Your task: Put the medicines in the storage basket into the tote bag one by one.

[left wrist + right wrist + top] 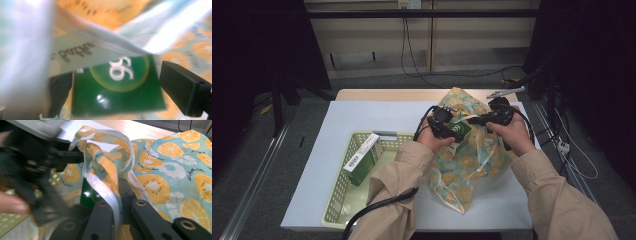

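a green box (117,92) sits at the mouth of an orange-slice print bag (467,165), its printed face turned toward the left tongs (451,129), seen from above and from both gripper views. in the left gripper view the box lies between the two black jaws; the right-hand jaw stands clear of the box edge with a gap showing, and the left-hand jaw is half hidden behind blurred white cloth, so the left tongs read as released around the box rather than gripping it. a fold of the bag's white-edged rim drapes over the top of the box. the right tongs (116,202) are clenched on that white rim (105,192), holding the bag's mouth up beside the box. the coming move looks to turn on one relation: the box lies straight ahead of the left tongs, between the jaws, with the bag's opening beyond and around it, so the left hand is the nearer to the box while the right hand keeps the mouth open. left of the bag, a pale green basket (343,186) rests on the white bench (327,150), holding a second green and white box (363,159) lying aslant, well apart from the bag.
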Demonstrator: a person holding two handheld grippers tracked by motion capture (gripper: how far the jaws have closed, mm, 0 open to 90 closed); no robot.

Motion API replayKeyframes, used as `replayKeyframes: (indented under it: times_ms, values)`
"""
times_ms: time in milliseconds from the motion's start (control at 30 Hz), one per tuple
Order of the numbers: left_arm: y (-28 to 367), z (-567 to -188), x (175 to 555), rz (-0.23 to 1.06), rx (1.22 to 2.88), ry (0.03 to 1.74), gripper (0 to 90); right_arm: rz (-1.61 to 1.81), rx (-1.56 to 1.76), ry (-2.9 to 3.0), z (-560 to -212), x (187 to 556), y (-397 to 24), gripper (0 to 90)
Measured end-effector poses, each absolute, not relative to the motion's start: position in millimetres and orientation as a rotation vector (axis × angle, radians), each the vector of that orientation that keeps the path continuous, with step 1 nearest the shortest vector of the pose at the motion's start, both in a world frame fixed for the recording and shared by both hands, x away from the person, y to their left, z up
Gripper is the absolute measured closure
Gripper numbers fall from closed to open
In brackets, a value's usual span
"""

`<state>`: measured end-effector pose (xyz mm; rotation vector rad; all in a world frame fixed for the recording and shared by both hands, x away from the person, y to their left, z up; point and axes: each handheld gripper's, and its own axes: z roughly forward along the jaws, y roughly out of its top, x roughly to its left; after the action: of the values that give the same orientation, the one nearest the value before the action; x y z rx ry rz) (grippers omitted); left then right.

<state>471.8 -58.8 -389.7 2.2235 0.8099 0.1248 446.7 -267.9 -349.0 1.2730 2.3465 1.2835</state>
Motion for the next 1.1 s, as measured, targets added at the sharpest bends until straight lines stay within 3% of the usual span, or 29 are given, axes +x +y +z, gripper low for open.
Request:
replayKeyframes:
  times_ms: [700,1100]
  values:
    - [4.5,-339.1,422.5,0.125,2.233,0.665,11.1,1.267,1.271,2.366,-355.5,438.7,-264.3,89.4]
    - [50.6,-333.1,411.3,0.139,2.211,0.703,10.1,1.267,1.262,2.372,-356.4,437.3,-262.3,89.4]
